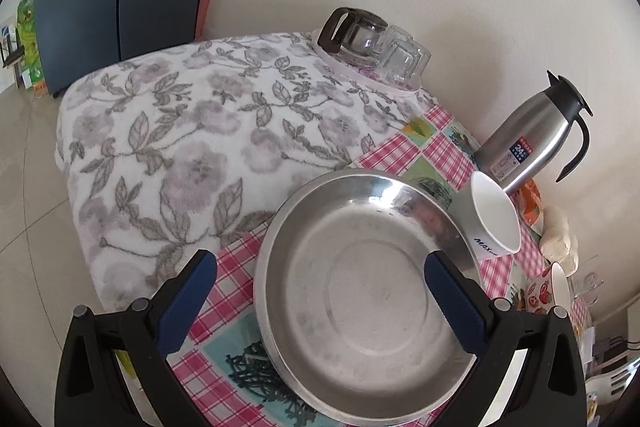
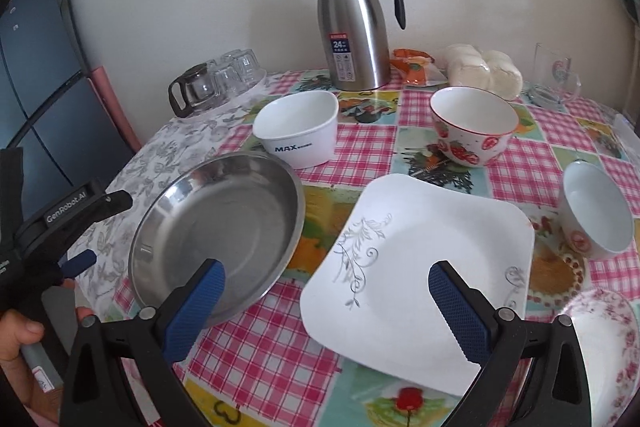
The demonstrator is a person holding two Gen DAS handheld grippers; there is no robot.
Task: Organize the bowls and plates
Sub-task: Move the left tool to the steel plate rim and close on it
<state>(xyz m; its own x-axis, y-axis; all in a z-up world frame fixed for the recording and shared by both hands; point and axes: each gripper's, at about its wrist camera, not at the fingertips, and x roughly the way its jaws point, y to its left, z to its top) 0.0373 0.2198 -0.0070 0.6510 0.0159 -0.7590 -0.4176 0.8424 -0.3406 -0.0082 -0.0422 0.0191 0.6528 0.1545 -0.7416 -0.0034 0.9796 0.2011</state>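
our left gripper (image 1: 318,269) hangs over the steel plate (image 1: 360,291) with its two blue fingers spread wide. one finger is over the near left rim and the other is over the inside of the plate. it holds nothing. we cannot tell if a finger touches the metal.

our right gripper (image 2: 326,281) is spread wide too and holds nothing. it hangs over the near edge of the white square plate (image 2: 424,267). the steel plate sits just to the left of the square one on the checked tablecloth (image 2: 260,339).

behind them stand the white max bowl (image 2: 298,133) and the strawberry bowl (image 2: 472,127). a small white bowl (image 2: 596,213) is on the right, and a pink flower bowl (image 2: 608,347) is at the near right edge.

we think the step now is to pick up a plate, most likely to stack plates together and bowls together. to do it well, we should slide one finger under the rim and one on top, then squeeze on the edge, not in the middle. the steel plate looks slick and shiny, so we should grip firm and lift slow and flat. the square plate looks like it could break, so we set things down gently. we should keep away from the tall steel jug (image 2: 354,27) and the glass cups (image 2: 236,71) at the back.
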